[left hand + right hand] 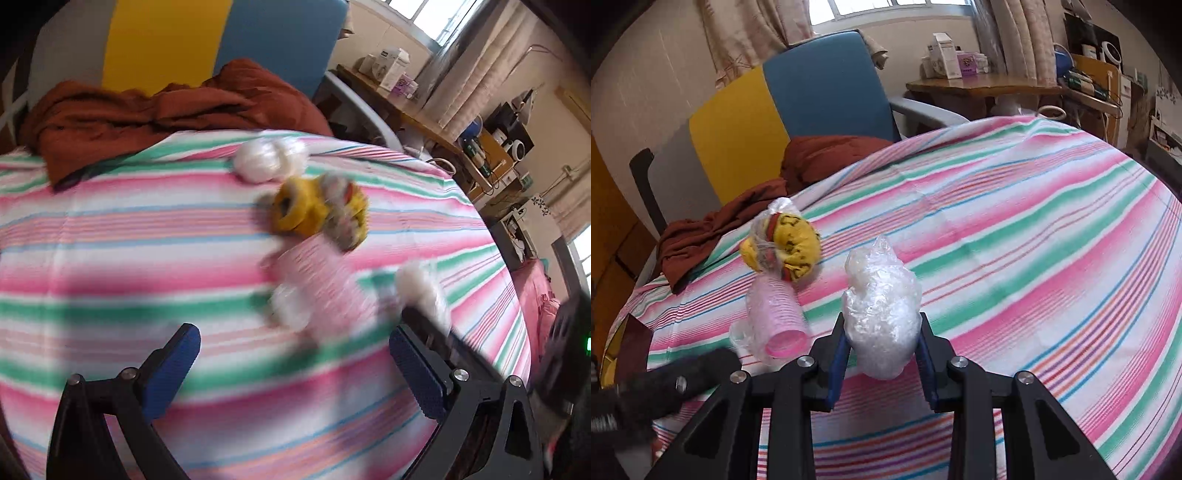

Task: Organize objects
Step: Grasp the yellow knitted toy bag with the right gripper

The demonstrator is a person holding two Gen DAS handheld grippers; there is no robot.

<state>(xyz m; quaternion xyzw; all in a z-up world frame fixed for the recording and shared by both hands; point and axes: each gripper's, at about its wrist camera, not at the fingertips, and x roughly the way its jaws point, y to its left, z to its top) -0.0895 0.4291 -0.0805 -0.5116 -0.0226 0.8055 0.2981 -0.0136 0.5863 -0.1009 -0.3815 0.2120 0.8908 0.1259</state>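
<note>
Plastic bundle (881, 317), white and crumpled, sits clamped between my right gripper's (882, 343) blue pads, above the striped bedsheet (1015, 236). My left gripper (295, 365) hangs open over the sheet, the pink roll (325, 295) just ahead of it. Its view is blurred; the yellow wrapped bundle (785, 245) reads clearly only from the right, possibly fabric.

Your crinkled clear plastic bundle (881, 317) stands upright, pinched at its lower sides between the right jaws. To its left a pink ribbed roll in clear wrap (775, 321) lies on its side on the striped sheet, open end toward you. Touching its far end sits a yellow patterned bundle (786, 243), also plastic-wrapped
</note>
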